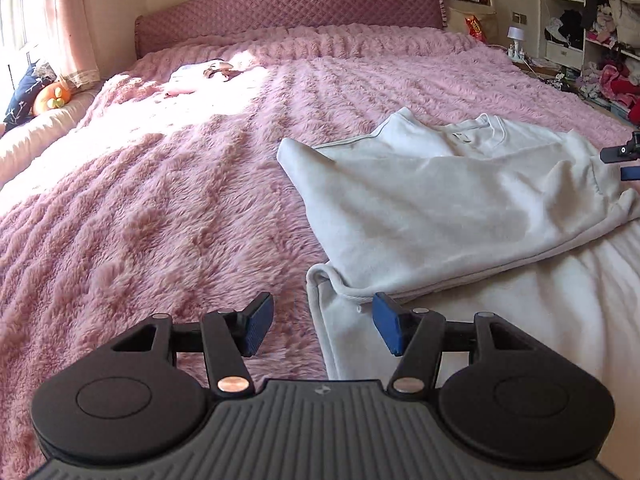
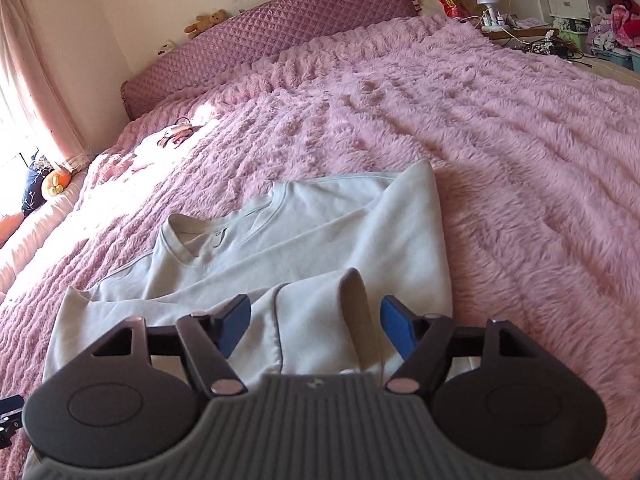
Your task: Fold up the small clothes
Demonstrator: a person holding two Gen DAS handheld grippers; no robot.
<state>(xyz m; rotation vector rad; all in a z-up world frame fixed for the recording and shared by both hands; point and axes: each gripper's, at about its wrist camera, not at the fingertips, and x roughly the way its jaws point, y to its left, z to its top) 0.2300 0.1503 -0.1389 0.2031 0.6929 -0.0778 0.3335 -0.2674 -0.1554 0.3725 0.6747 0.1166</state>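
A pale white sweatshirt (image 1: 440,192) lies partly folded on the pink fluffy blanket (image 1: 160,200), its collar (image 2: 192,240) toward the headboard. My left gripper (image 1: 323,328) is open just in front of the garment's near left corner, with the blanket and the cloth's edge under the gap. In the right wrist view the sweatshirt (image 2: 312,240) runs under my right gripper (image 2: 314,324). That gripper is open over a folded sleeve with a raised crease (image 2: 354,300), and its pads stand clear of the cloth. The right gripper's fingertips (image 1: 624,158) show at the far right edge.
A small heap of clothes (image 1: 200,76) lies in sunlight near the quilted headboard (image 1: 288,16). A bedside table with a lamp (image 2: 490,4) and shelves full of clothes (image 1: 600,40) stand to the right. A curtain (image 1: 68,20) and cushions (image 1: 36,92) are on the left.
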